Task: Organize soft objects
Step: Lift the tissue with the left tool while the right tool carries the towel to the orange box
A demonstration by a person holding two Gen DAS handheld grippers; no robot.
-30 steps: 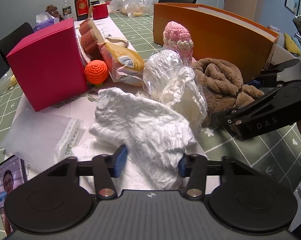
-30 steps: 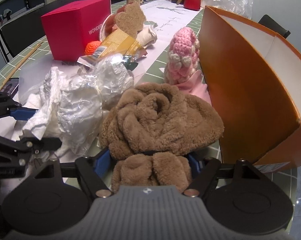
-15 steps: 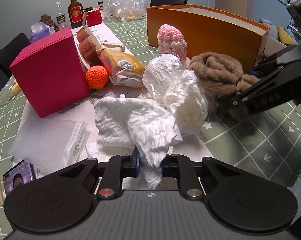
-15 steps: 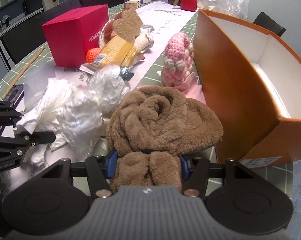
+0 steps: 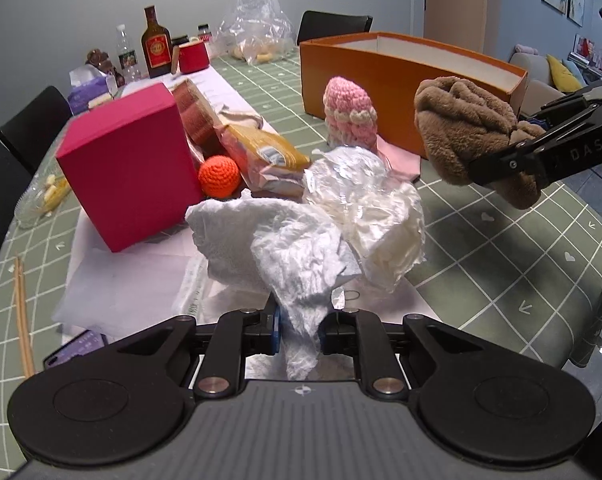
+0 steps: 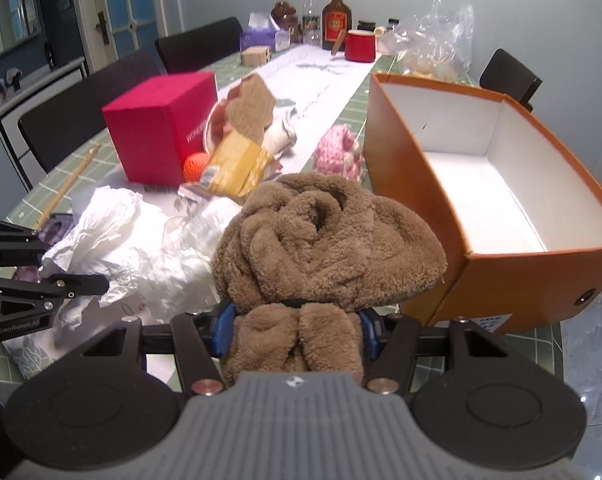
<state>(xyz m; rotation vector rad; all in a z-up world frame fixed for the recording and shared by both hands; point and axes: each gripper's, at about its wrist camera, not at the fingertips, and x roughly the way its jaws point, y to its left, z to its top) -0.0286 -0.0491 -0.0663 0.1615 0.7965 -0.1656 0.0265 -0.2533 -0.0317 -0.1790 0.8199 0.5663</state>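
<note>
The left tool (image 5: 299, 330) is closed narrow on a tail of crumpled white tissue (image 5: 277, 248), its pads pinching the paper, which bunches up ahead of it toward 12 o'clock. Just beyond the tissue, at about 1 o'clock, lies a crinkled clear plastic bag (image 5: 365, 208) on the green gridded desk (image 5: 521, 264).

The right tool (image 6: 295, 334) grips a rolled brown fleece cloth (image 6: 321, 236); its blue pads press both sides of the bundle's narrow end, and the thick part swells out ahead. In the left view this bundle hangs clear of the desk at 2 o'clock, in front of the open orange box (image 6: 441, 184). The box stands at the right tool's 1 o'clock, its white inside bare.

A pink crocheted toy (image 5: 351, 114) stands upright just beside the box's near wall. At the left tool's 11 o'clock sit a red box (image 5: 129, 168) and, touching its right side, an orange crocheted ball (image 5: 219, 178), with a yellow snack packet (image 5: 261, 152) leaning behind.
</note>
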